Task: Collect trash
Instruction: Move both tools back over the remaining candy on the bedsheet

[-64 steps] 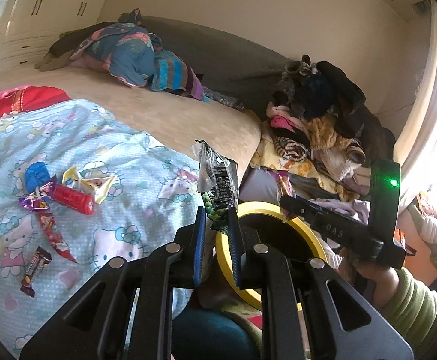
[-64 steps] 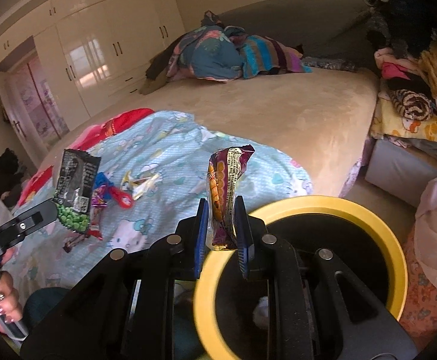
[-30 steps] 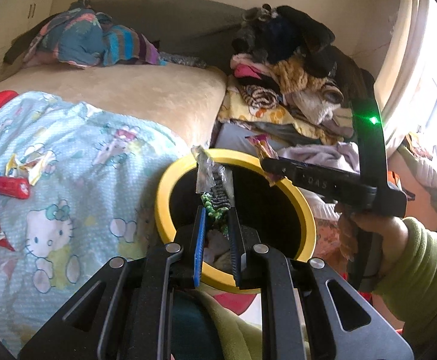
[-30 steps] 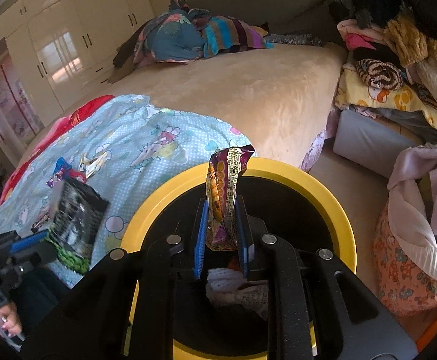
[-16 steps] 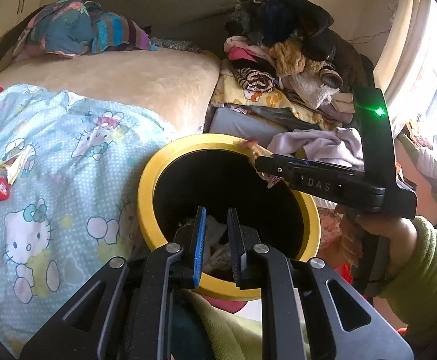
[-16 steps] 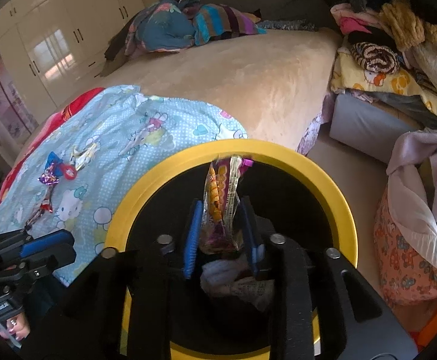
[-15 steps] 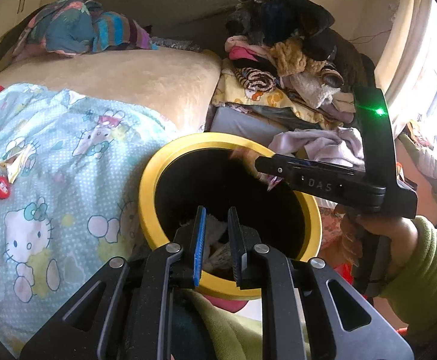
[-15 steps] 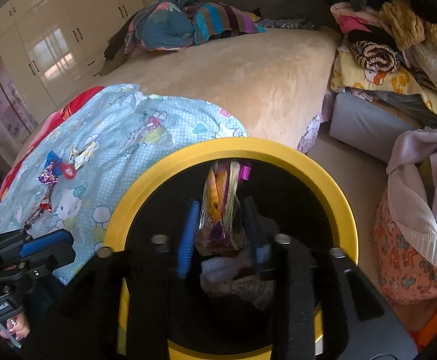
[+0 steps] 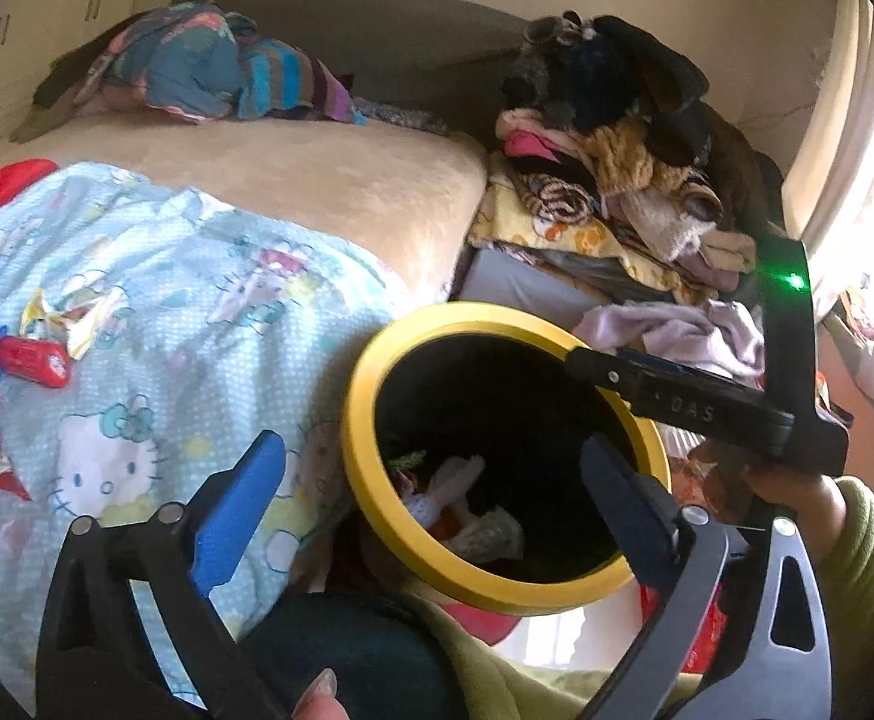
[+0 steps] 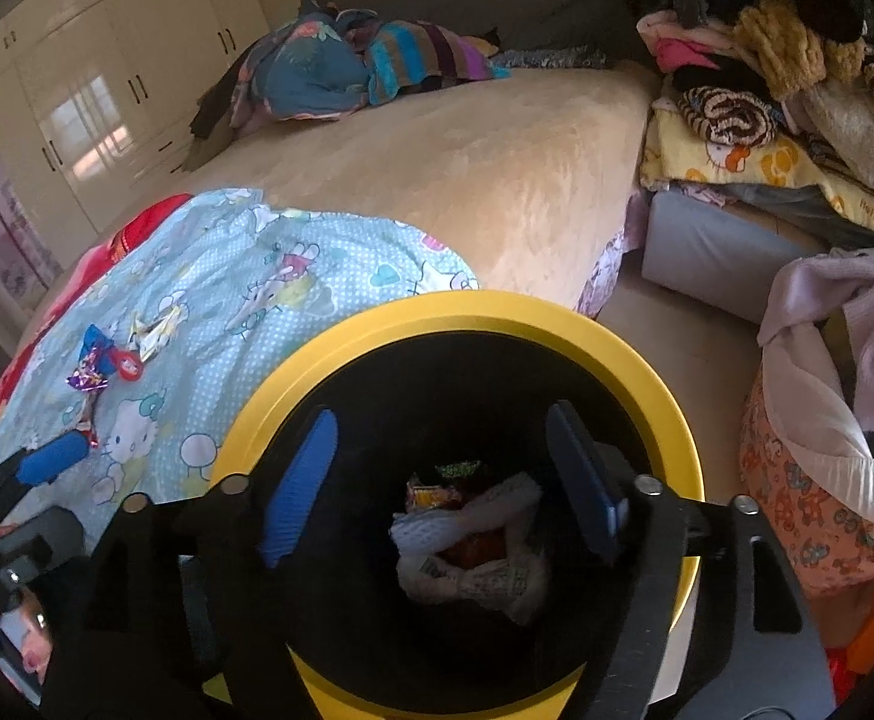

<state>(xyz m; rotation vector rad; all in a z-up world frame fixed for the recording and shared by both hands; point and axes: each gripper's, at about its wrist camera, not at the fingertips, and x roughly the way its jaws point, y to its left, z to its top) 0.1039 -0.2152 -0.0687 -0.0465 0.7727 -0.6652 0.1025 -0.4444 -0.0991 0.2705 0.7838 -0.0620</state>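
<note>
You are opening both grippers, left (image 9: 431,480) and right (image 10: 442,474), empty over the bin (image 10: 556,315), both wrappers now dropped inside

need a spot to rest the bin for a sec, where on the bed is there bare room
The beige bedspread is bare between the blue cartoon sheet and the crumpled clothes at the head. The sheet's right part, next to the yellow-rimmed bin, is also free. Crowded: wrappers on the sheet's left, and the clothes stack right of the bed.
</note>
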